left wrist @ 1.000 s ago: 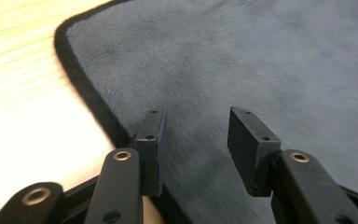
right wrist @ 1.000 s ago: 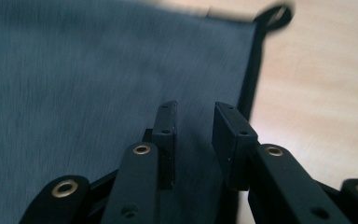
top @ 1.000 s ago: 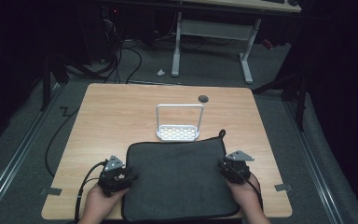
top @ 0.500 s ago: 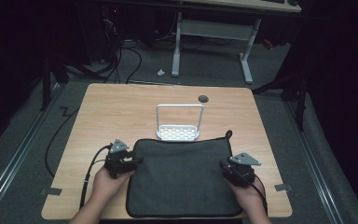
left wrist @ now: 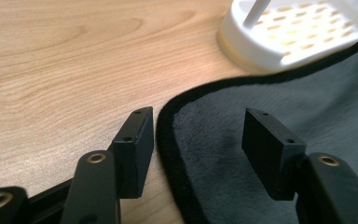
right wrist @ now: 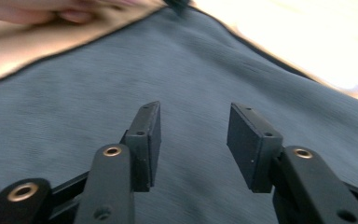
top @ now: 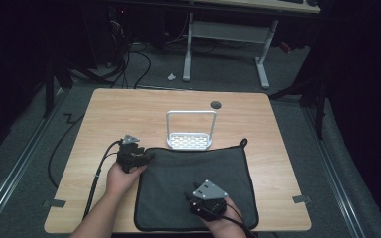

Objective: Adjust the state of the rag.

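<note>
A dark grey mat (top: 193, 183) with a black hem lies on the near half of the wooden table (top: 129, 114). My left gripper (top: 146, 157) is at the mat's far left corner. Its jaws stand open on either side of the hem (left wrist: 168, 140): one over bare wood, the other over the mat (left wrist: 307, 93). My right gripper (top: 198, 201) hovers over the near middle of the mat (right wrist: 214, 60), open, with nothing between its fingers (right wrist: 144, 135). The other hand (right wrist: 51, 11) shows past the mat's edge in the right gripper view.
A white rack (top: 190, 134) with a perforated base (left wrist: 298, 32) and a hoop handle stands just beyond the mat's far edge. A small dark round spot (top: 216, 104) sits further back. A cable (top: 99, 173) trails from the left gripper.
The left gripper slid away from the person, up to the mat's far left corner. The right gripper moved left and nearer, from the mat's right edge onto its middle.
</note>
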Demonstrator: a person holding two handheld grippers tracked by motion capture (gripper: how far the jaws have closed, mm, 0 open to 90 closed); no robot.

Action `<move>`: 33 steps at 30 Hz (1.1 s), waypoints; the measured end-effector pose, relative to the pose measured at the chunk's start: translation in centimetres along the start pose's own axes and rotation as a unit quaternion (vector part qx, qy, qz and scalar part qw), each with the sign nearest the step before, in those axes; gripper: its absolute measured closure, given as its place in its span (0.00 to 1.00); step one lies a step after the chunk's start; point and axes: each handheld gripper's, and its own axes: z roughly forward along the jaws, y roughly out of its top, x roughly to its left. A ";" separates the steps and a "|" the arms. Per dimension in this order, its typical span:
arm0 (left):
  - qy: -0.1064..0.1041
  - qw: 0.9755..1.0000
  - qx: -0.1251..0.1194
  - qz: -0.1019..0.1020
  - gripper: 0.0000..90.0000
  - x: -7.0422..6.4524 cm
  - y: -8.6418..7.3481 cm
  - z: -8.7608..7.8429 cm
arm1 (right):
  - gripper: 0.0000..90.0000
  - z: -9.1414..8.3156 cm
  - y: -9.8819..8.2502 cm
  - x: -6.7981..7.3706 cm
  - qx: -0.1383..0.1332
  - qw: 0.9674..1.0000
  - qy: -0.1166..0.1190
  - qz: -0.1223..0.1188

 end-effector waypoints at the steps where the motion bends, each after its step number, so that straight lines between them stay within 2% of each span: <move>1: 0.000 1.000 -0.002 0.002 0.49 -0.1 0.0 0.1 | 0.61 0.2 0.2 0.7 -0.003 1.000 0.005 -0.007; 4: 0.003 1.000 -0.004 -0.003 0.50 -0.1 0.2 0.3 | 0.60 0.9 0.8 2.6 -0.004 0.999 0.027 -0.016; 8: 0.014 1.000 -0.004 0.007 0.63 -0.2 0.3 0.5 | 0.60 1.9 1.3 4.7 -0.003 0.998 0.051 -0.028; 10: 0.008 1.000 -0.005 0.004 0.67 0.0 0.2 0.5 | 0.59 2.4 1.5 5.6 0.000 0.998 0.062 -0.033; 13: -0.004 1.000 -0.010 0.005 0.81 0.0 -0.1 0.4 | 0.58 3.3 2.1 6.6 -0.001 0.997 0.072 -0.036; 14: -0.007 1.000 -0.012 0.002 0.85 0.0 -0.3 0.3 | 0.59 3.6 2.2 6.9 -0.001 0.996 0.083 -0.035; 16: -0.012 1.000 -0.010 0.004 0.90 0.0 -0.4 0.2 | 0.58 4.2 2.5 7.7 0.003 0.995 0.093 -0.038; 19: -0.013 1.000 -0.010 0.001 0.91 0.1 -0.4 0.2 | 0.57 5.1 2.8 8.8 0.009 0.993 0.109 -0.045; 22: -0.010 1.000 -0.011 0.001 0.92 0.0 -0.4 0.2 | 0.55 5.8 3.0 9.5 0.011 0.991 0.132 -0.030; 23: -0.011 1.000 -0.011 -0.001 0.92 0.1 -0.5 0.2 | 0.55 6.2 3.1 9.9 0.013 0.990 0.136 -0.032; 28: -0.012 1.000 -0.011 -0.005 0.92 0.2 -0.5 0.2 | 0.51 7.5 3.1 10.9 0.032 0.989 0.139 -0.035; 33: -0.015 1.000 -0.010 -0.008 0.91 0.2 -0.5 0.1 | 0.50 8.3 2.8 11.1 0.043 0.989 0.135 -0.041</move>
